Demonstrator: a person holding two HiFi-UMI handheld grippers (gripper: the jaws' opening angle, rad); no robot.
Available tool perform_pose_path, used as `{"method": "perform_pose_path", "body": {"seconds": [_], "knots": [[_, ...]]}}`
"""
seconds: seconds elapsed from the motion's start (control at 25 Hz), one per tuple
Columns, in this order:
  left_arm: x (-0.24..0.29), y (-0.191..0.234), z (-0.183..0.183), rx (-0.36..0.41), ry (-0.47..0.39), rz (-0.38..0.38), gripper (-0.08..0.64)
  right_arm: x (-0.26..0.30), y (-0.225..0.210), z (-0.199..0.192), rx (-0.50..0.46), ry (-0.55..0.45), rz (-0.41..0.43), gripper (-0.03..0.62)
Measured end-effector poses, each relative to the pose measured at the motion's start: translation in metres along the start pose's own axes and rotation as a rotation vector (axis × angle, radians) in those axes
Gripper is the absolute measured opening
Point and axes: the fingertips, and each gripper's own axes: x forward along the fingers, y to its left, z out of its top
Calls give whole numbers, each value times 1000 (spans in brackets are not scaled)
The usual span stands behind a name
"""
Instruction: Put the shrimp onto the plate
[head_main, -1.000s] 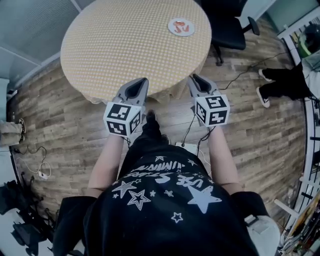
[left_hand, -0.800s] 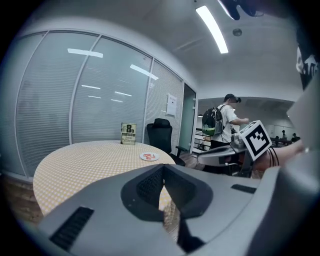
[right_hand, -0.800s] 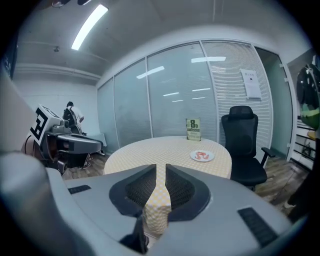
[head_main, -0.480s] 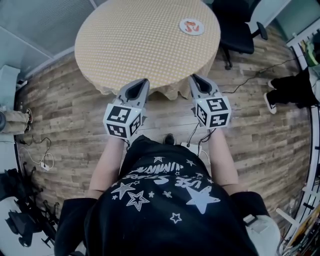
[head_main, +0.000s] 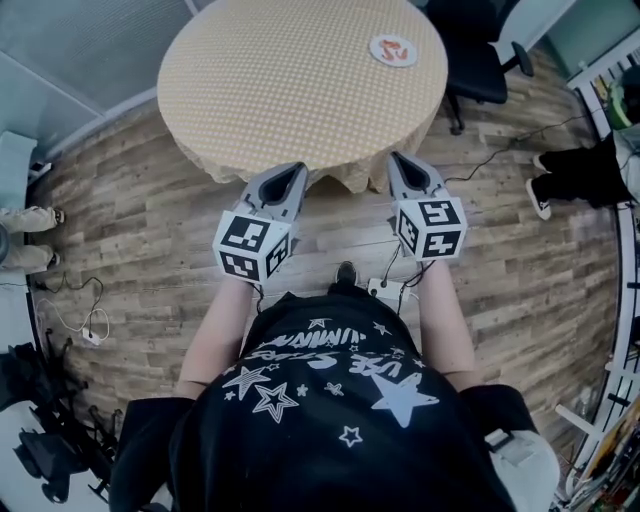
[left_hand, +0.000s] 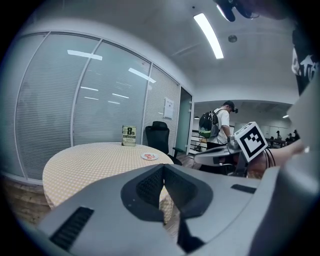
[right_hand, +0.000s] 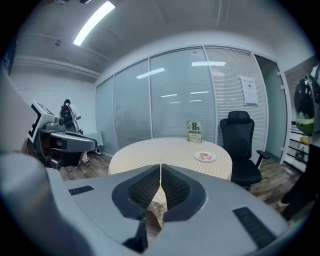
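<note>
A white plate (head_main: 393, 49) rests near the far right rim of the round table (head_main: 280, 90) with its yellow checked cloth. Orange-red shrimp (head_main: 395, 50) lie on it. In the gripper views the plate (left_hand: 149, 156) (right_hand: 205, 156) looks small and distant. Both grippers hang short of the table's near edge, above the wooden floor. My left gripper (head_main: 290, 172) (left_hand: 163, 168) is shut with nothing between its jaws. My right gripper (head_main: 402, 160) (right_hand: 160, 166) is shut and empty too.
A black office chair (head_main: 480, 60) (right_hand: 240, 145) stands right of the table. A small sign card (right_hand: 194, 131) (left_hand: 129, 135) stands at the table's far side. A person with a backpack (left_hand: 216, 127) is beyond. Someone's legs (head_main: 570, 170) show at right, and cables (head_main: 480, 160) cross the floor.
The table and plate have shifted up and right in the head view, and both grippers sit slightly lower. Both stay shut and empty.
</note>
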Motion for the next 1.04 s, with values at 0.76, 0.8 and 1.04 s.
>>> {"method": "perform_pose_path", "body": {"seconds": [0.76, 0.8, 1.04], "knots": [[-108, -27, -32, 10, -25, -107, 6, -92, 99, -28, -54, 28, -105, 31], [-115, -29, -33, 12, -27, -110, 6, -97, 106, -29, -57, 26, -107, 32], [-154, -32, -41, 15, -36, -121, 6, -118, 147, -32, -80, 18, -93, 31]]}}
